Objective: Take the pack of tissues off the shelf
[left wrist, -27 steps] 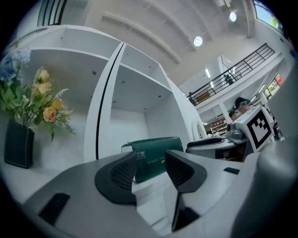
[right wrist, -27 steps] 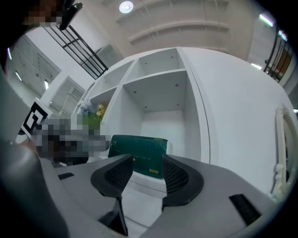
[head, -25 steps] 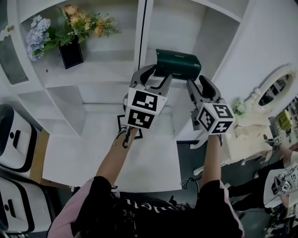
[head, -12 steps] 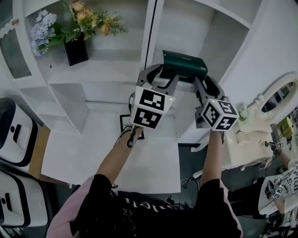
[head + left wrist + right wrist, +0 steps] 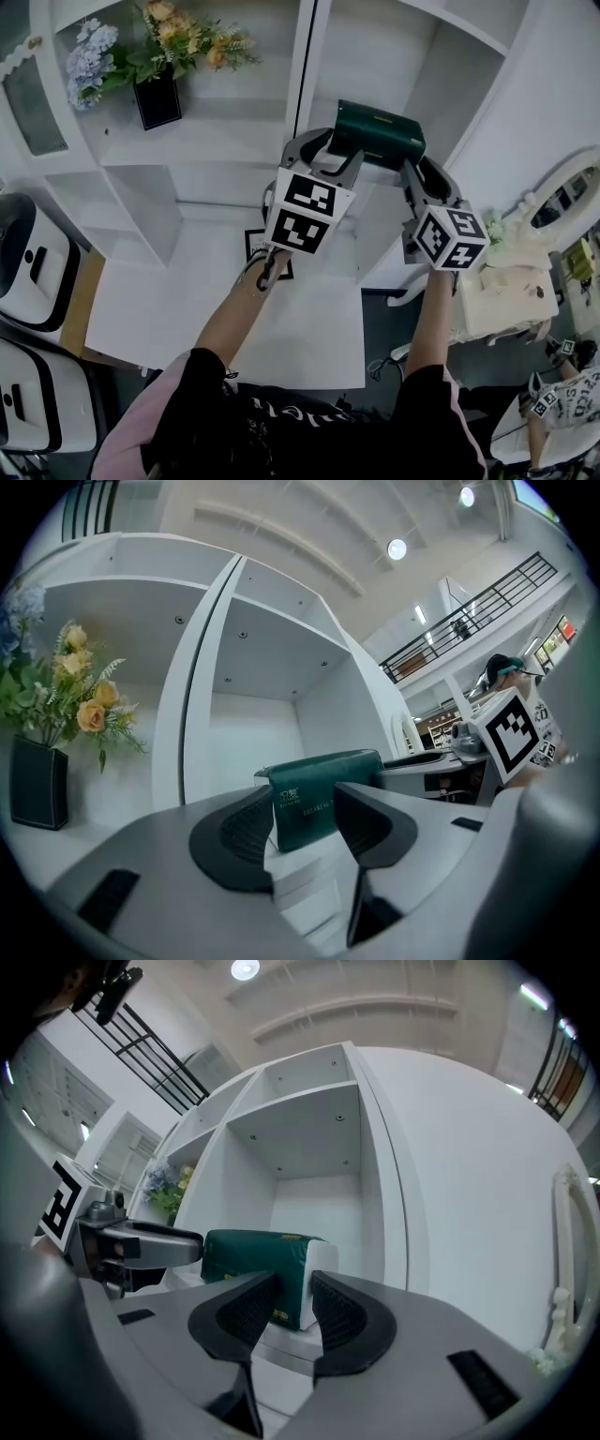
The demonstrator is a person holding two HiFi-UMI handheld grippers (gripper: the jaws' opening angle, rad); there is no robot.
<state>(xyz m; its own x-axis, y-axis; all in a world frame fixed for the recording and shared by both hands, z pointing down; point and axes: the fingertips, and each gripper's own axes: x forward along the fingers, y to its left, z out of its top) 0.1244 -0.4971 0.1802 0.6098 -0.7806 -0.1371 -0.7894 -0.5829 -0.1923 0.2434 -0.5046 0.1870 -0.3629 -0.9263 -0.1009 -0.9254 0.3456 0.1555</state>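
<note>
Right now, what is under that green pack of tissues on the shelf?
A white shelf board: the pack of tissues rests near its front edge. Nothing else shows beneath it, though the pack itself covers the spot where it sits.

We're getting bright, even indoor light here. The ceiling lamps (image 5: 397, 548) blow out into small round glare spots in both gripper views. The white shelf (image 5: 225, 141) nearly washes out, and its shadows are soft and faint. Both gripper views have heavy fisheye bending and dark corners. The close foreground goes mushy, while the pack of tissues (image 5: 323, 794) looks sharp.
</note>
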